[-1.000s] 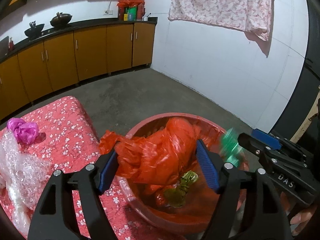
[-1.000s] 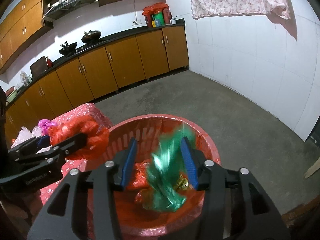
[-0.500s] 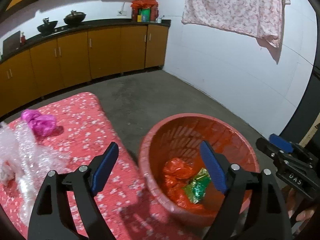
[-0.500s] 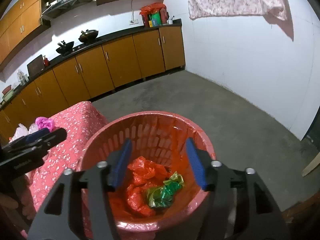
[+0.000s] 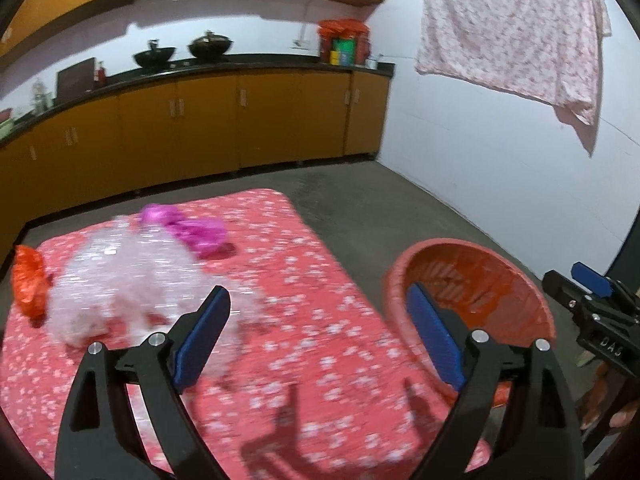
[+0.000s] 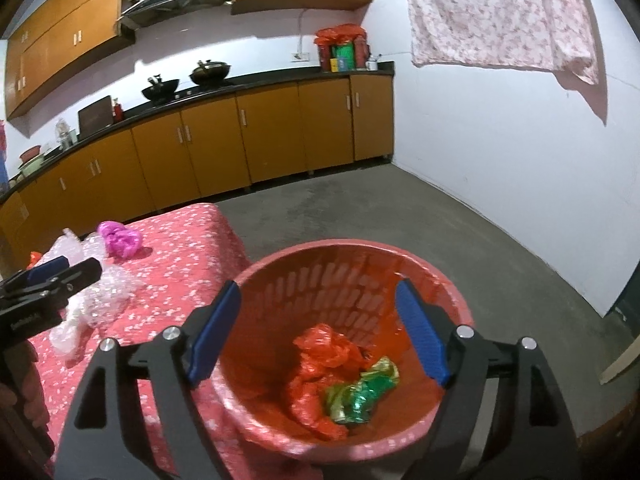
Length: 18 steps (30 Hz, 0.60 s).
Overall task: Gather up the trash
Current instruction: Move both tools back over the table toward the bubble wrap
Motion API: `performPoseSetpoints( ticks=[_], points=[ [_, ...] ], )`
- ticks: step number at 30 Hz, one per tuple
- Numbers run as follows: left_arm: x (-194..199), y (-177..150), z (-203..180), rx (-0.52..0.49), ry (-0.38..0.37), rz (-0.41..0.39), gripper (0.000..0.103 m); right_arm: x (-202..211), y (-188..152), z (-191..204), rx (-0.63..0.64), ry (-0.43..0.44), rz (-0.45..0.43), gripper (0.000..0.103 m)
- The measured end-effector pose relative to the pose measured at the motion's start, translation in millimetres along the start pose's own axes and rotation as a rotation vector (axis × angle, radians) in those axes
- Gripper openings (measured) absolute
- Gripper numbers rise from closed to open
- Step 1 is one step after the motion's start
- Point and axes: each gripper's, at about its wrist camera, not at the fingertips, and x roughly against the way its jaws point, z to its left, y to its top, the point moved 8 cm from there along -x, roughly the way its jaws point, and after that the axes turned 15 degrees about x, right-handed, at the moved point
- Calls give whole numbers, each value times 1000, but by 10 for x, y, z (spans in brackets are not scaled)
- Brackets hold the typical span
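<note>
A red plastic basket point(image 6: 280, 276) point(image 5: 404, 264) stands on the floor beside the table. Inside it lie an orange-red plastic bag point(image 6: 324, 356) and a green-gold foil wrapper point(image 6: 362, 390). My right gripper point(image 6: 318, 334) hovers over the basket, its jaws still opening with nothing between them. My left gripper point(image 5: 316, 336) is over the table's right part, jaws opening and empty. On the red floral tablecloth point(image 5: 320, 360) lie clear bubble wrap point(image 5: 120, 280), a magenta bag point(image 5: 188, 230) and a small orange-red bag point(image 5: 28, 284).
Orange kitchen cabinets point(image 6: 240, 144) with pots on the dark counter run along the far wall. A floral cloth point(image 6: 492, 16) hangs on the white wall at right. Grey concrete floor point(image 6: 420, 216) lies beyond the basket. A person's hand point(image 6: 24, 384) holds the left gripper.
Both grippers let go of their loads: the orange-red bag and the green wrapper dropped into the basket. Both opened wider. The left gripper swung left from the basket over the table.
</note>
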Motion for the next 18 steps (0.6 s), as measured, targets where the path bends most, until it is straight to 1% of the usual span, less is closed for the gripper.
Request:
performPoseSetpoints(
  ticks=[3, 6, 9, 12, 15, 18],
  points=[
    [120, 55, 228, 18, 37, -29, 89, 8, 54, 171, 15, 23, -10, 79],
    [285, 126, 493, 28, 89, -79, 89, 12, 116, 359, 33, 49, -17, 79],
    [467, 216, 782, 28, 158, -150, 89, 8, 163, 540, 51, 79, -21, 79],
    [576, 327, 1146, 52, 247, -210, 89, -14, 198, 731, 66, 109, -22, 79],
    [531, 369, 1444, 89, 318, -210, 89, -50, 219, 915, 79, 136, -23, 79],
    [407, 366, 1609, 126, 339, -184, 89, -90, 249, 1108, 87, 162, -25, 79]
  ],
)
